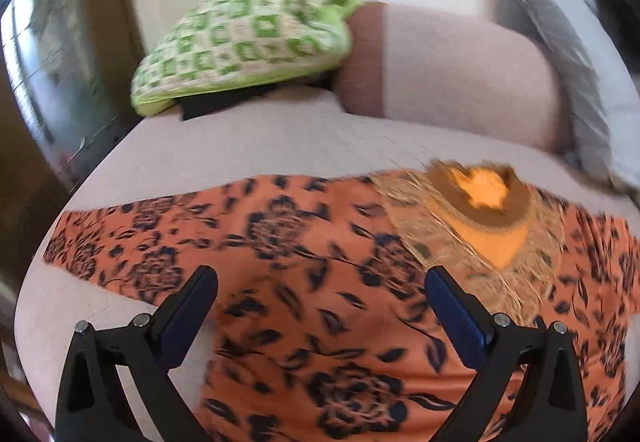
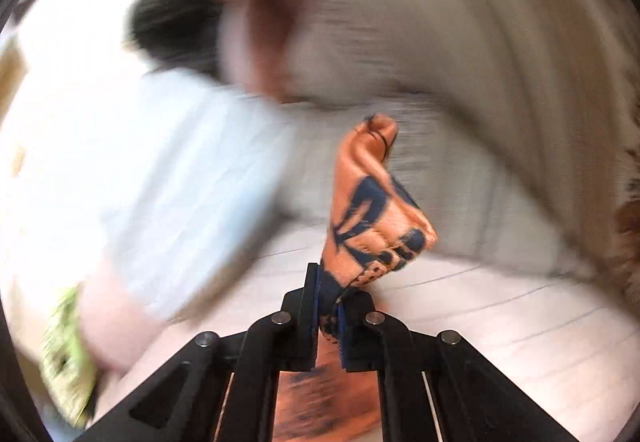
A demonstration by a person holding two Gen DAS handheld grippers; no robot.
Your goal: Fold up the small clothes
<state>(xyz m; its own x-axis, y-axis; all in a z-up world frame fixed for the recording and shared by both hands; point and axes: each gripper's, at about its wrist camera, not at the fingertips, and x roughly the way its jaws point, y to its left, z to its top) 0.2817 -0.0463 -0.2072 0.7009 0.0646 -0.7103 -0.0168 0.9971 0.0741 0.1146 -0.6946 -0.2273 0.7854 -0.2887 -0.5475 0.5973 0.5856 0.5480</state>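
An orange garment [image 1: 280,242] with a dark floral print lies spread flat on a pale bed cover [image 1: 240,138], its gold-trimmed neckline [image 1: 480,198] toward the far right. My left gripper [image 1: 320,278] hovers just above the garment's middle, open wide, with nothing between its fingers [image 1: 188,306]. In the right wrist view my right gripper [image 2: 330,306] is shut on a bunched edge of the orange garment [image 2: 376,202], which stands up in a crumpled fold beyond the tips. The rest of that view is smeared by motion.
A green-and-white checked cushion [image 1: 248,38] and a pale pink pillow [image 1: 460,66] with a brown band lie at the far side of the bed. Grey and light-blue bedding [image 1: 568,54] sits at the right. A dark wooden edge [image 1: 24,202] borders the left.
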